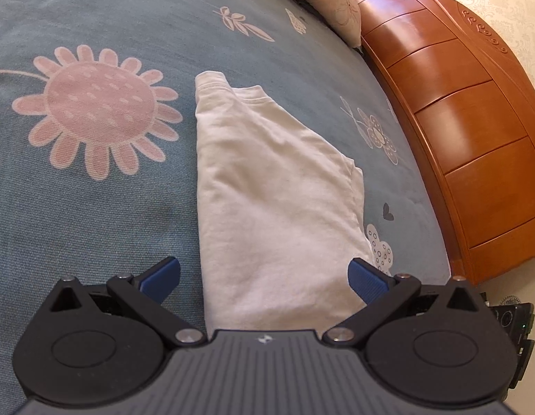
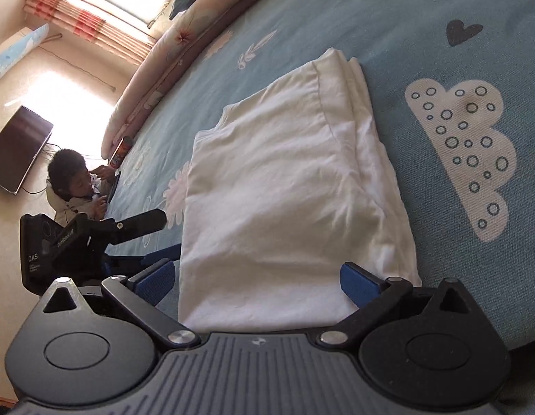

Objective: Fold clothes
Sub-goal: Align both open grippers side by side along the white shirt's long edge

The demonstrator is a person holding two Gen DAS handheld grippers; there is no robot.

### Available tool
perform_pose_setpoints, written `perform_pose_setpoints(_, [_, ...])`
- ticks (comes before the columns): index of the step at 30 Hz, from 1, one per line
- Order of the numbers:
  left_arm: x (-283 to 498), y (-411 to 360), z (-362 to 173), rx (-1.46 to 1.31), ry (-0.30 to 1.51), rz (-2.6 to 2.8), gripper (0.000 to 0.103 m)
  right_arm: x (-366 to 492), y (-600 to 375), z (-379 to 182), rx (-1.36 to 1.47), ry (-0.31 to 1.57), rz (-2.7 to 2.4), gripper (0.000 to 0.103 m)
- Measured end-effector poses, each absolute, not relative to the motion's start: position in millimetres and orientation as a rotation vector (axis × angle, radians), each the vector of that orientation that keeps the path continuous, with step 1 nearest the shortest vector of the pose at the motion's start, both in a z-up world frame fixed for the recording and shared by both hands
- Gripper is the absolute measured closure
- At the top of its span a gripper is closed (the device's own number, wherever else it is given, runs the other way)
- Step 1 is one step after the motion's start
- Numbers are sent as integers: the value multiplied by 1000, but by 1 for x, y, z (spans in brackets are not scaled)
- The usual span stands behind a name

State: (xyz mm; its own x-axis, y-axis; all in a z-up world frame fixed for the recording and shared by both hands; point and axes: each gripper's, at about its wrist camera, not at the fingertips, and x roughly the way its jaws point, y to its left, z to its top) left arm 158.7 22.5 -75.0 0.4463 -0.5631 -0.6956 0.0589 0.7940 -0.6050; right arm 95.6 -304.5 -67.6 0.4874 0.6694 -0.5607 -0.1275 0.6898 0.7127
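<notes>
Mostly flat, the folded white cotton t-shirt (image 1: pixel 267 186) lies on the blue bedspread with pink flower prints (image 1: pixel 94 207), running lengthwise away from the camera in the left wrist view. Left claw (image 1: pixel 264 278) spread wide, blue pads either side of the shirt's near end, not pressing it. Orange-brown wooden headboard (image 1: pixel 458 121) along the right, beige pillow (image 1: pixel 340 3) at top.

Right wrist view: same white t-shirt (image 2: pixel 284 190) on the bedspread (image 2: pixel 423 34), layered fold edges on its right side. Right claw (image 2: pixel 257 282) wide apart, nothing gripped, shirt's near edge between the pads. The other black claw (image 2: pixel 153 238) sits at left. A person (image 2: pixel 73 186) sits at the bed's far edge, dark TV screen (image 2: pixel 18 148) behind.
</notes>
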Motion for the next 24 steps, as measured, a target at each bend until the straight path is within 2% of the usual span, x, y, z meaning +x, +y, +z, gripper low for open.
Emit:
perform_pose_setpoints(5, [153,28,-69,-555,1043,-386,1,91,-251,-58,573,949,770,0])
perform_pose_setpoints(10, [149,34,-65,-572,1035,-382,1,94,-212,-81,506,1070,786,0])
perform_pose_setpoints(14, [157,34,-54,-564,1003,-411,1,83,-230,-69,533,1012,773,0])
perform_pose_setpoints(19, [205,25,-36,-629,918,-504,1,84,-255,-61,572,964,705,0])
perform_pose_setpoints(24, [253,13,-60,-645,957,-462,1,87,-266,-68,605,967,675,0])
